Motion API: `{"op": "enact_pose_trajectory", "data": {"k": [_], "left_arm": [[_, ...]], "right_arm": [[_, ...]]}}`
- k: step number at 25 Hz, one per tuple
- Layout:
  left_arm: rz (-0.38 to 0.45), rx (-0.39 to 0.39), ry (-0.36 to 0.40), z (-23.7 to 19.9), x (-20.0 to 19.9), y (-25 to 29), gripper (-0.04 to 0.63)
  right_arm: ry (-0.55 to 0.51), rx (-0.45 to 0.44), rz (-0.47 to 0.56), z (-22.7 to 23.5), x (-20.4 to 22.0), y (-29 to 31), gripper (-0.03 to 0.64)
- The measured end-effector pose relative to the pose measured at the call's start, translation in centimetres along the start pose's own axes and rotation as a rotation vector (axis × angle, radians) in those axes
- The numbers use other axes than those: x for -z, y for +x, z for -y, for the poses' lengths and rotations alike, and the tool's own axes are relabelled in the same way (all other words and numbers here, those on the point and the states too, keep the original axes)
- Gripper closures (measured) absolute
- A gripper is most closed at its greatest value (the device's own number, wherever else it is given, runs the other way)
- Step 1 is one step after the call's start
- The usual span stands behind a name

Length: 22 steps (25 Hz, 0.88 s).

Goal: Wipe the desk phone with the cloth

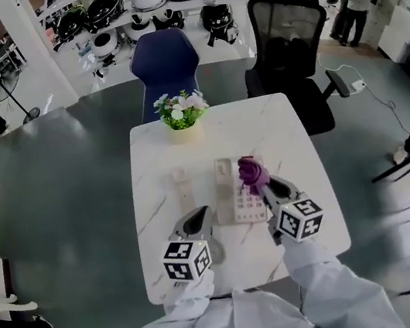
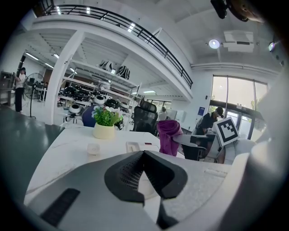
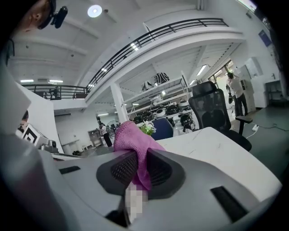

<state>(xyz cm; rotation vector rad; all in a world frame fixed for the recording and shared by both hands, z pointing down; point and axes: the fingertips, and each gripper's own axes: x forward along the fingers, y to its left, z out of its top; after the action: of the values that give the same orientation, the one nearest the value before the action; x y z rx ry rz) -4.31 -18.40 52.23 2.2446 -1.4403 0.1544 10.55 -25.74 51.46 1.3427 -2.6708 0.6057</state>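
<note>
Currently the left gripper (image 1: 194, 219) is at the near left, fingers pressed together and empty, by the handset (image 1: 183, 189) lying on the desk (image 1: 278, 131). Right of it, the cloth (image 1: 252, 172), pinched by the right gripper (image 1: 266, 188), hangs over the phone (image 1: 234, 197). Best wipe lightly so the phone stays put.

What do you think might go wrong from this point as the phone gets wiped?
1. The desk phone sits loose on the smooth table. The left gripper is shut and empty and is not steadying it, so a wipe may push it.
2. The right gripper pinches only part of the bunched cloth, which could slip out.
3. The handset lies beside the base and might get knocked.
</note>
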Motion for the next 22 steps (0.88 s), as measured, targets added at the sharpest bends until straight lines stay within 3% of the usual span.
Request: {"op": "enact_pose_trajectory", "data": {"k": [9,22], "left_arm": [[-0.021,-0.021,-0.023,-1.2,0.8,0.7,0.597],[-0.049,-0.036,-0.036,-2.4,1.9,1.1,0.597]], "right_arm": [[-0.113,0.054,-0.045,1.2,-0.5,4.4,0.580],[-0.186,0.046,-0.166,1.3,1.7,9.3,0.580]]}}
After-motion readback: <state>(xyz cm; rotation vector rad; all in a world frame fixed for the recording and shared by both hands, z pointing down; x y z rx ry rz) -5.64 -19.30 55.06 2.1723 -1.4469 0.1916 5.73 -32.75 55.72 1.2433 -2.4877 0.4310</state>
